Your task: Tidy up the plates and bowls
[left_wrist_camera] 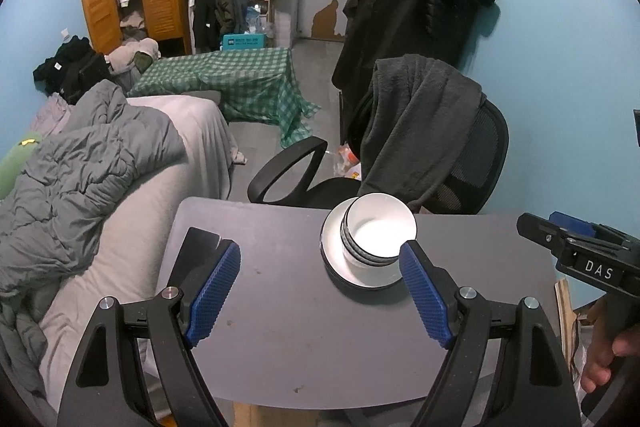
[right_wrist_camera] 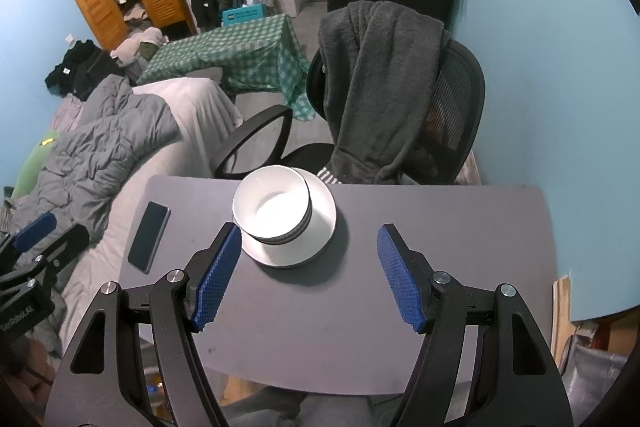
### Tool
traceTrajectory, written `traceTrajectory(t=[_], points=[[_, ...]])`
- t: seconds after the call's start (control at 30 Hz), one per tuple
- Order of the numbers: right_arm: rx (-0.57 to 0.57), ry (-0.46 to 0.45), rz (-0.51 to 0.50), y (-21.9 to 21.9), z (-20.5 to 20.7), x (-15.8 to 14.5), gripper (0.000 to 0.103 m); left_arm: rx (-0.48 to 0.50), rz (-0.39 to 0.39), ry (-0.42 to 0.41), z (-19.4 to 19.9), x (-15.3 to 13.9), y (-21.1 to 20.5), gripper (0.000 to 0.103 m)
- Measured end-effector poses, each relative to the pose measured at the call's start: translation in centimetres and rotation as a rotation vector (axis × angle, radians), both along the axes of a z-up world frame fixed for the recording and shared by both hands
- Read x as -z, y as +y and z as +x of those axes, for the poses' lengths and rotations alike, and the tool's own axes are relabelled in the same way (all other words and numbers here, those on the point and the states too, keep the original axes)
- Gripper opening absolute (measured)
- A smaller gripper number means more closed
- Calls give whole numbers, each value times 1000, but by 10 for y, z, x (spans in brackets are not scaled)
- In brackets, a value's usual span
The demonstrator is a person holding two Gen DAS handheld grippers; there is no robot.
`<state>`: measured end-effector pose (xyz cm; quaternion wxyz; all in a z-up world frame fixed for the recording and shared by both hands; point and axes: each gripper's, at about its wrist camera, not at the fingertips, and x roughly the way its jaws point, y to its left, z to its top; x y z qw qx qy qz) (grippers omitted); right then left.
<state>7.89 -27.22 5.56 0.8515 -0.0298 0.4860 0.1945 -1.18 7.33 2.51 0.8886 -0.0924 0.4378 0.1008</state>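
A stack of white bowls with dark rims [left_wrist_camera: 378, 233] [right_wrist_camera: 274, 207] sits on a stack of white plates [left_wrist_camera: 360, 277] [right_wrist_camera: 320, 227] near the far edge of the grey table [left_wrist_camera: 300, 327] [right_wrist_camera: 400, 227]. My left gripper [left_wrist_camera: 320, 267] hovers open over the table, its right pad just in front of the bowls, nothing between the pads. My right gripper [right_wrist_camera: 310, 251] is open too, held above the table on the near side of the plates, and it grips nothing. The right gripper's body [left_wrist_camera: 592, 259] shows at the right edge of the left wrist view.
A black phone [right_wrist_camera: 149, 237] [left_wrist_camera: 196, 247] lies on the table's left part. Behind the table stands an office chair [left_wrist_camera: 472, 155] [right_wrist_camera: 452, 107] draped with a grey garment. A bed with grey bedding [left_wrist_camera: 100, 167] [right_wrist_camera: 100, 147] runs along the left.
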Motion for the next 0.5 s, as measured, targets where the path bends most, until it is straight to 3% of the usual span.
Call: traceTrajectory(t=[0.1, 0.5], points=[[-1, 1, -5, 0, 0, 0, 70, 2, -10, 17, 2, 1, 0, 88], [4, 10, -3, -4, 0, 4, 70, -34, -12, 2, -2, 0, -1, 88]])
